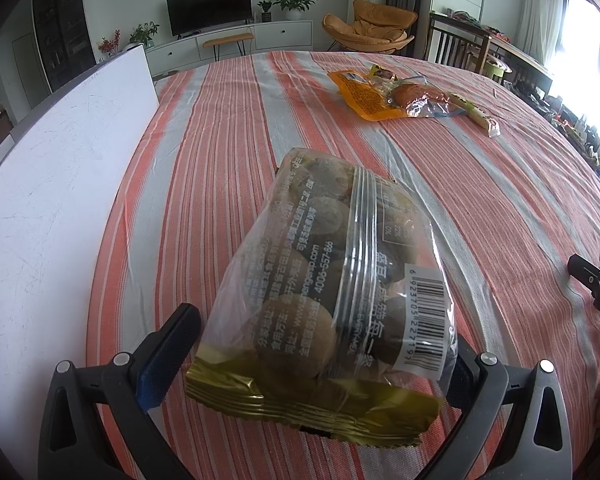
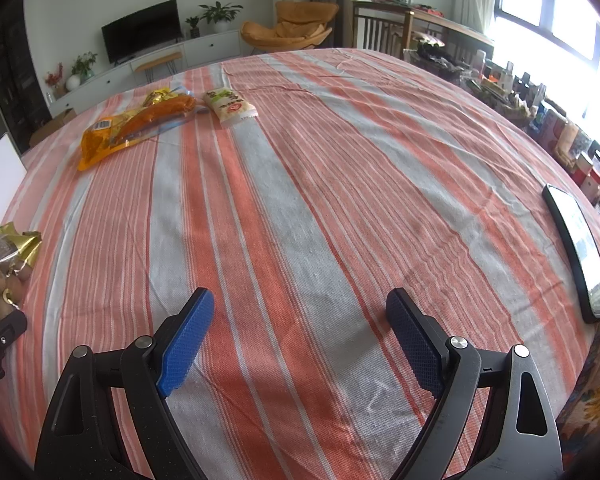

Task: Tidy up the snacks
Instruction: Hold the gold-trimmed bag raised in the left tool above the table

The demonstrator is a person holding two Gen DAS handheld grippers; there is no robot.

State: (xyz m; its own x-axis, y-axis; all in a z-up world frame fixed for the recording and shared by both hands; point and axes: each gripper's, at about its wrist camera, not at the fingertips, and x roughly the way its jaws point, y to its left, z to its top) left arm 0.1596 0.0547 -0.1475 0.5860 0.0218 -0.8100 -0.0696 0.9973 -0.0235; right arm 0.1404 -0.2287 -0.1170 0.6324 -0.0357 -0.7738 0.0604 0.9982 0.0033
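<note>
Between the fingers of the left tool [image 1: 312, 360] sits a clear bag of round brown snacks [image 1: 324, 280] with a gold crimped end. The fingers stand on either side of the bag's near end, but whether they press it or only flank it I cannot tell; the blue pad on one side appears slightly clear of the plastic and the other pad is hidden behind it. The bag points away over the striped cloth of the desk [image 1: 228, 160], and whether it is lifted or resting is not clear. The right tool [image 2: 300, 340] hovers over bare cloth with its fingers wide apart and nothing between them.

At the far end of the desk lies the rest of the snacks: an orange packet [image 2: 112, 136], a clear-wrapped pastry [image 1: 416, 98] touching it, and a white packet [image 2: 230, 106] just beside. A white board [image 1: 60, 160] runs along the left edge, and a phone [image 2: 580, 256] lies near the right edge.

My reading is that the step in hand is carrying or picking up the bag to gather it with the others. The next move calls for a firm hold on the slippery film, then travel toward the far group without crushing the contents
</note>
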